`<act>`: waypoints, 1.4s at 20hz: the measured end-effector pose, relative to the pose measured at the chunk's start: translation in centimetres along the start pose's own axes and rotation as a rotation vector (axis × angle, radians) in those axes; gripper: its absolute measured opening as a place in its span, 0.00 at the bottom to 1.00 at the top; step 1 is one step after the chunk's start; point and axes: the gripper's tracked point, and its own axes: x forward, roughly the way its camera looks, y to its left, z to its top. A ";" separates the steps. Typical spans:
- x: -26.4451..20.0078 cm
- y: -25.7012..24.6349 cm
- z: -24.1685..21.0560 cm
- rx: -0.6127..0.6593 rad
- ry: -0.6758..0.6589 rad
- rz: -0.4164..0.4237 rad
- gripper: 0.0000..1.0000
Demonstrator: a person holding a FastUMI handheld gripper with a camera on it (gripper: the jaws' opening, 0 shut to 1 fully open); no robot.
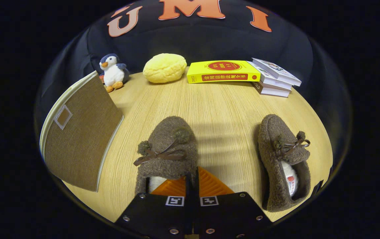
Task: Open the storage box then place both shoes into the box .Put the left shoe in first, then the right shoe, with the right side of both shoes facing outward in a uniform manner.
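Two brown fuzzy shoes with bows and pompoms lie on the wooden table (223,106), toes pointing away from me. My gripper (192,175) is shut on the side wall of the left-hand shoe (168,146): one finger sits inside its opening over the white lining, the other outside. The other shoe (281,149) lies apart to the right of the fingers, its opening showing a label. The brown fabric storage box (80,132) stands to the left of the held shoe, a broad panel with a small label window facing me. I cannot see inside it.
Along the table's far edge sit a plush penguin (113,72), a yellow bun-shaped cushion (165,68), a yellow book (223,72) and a stack of books (274,81). Bare wood lies between the two shoes and beyond them.
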 end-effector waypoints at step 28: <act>-17.4 15.6 15.6 0.148 -0.252 0.076 0.01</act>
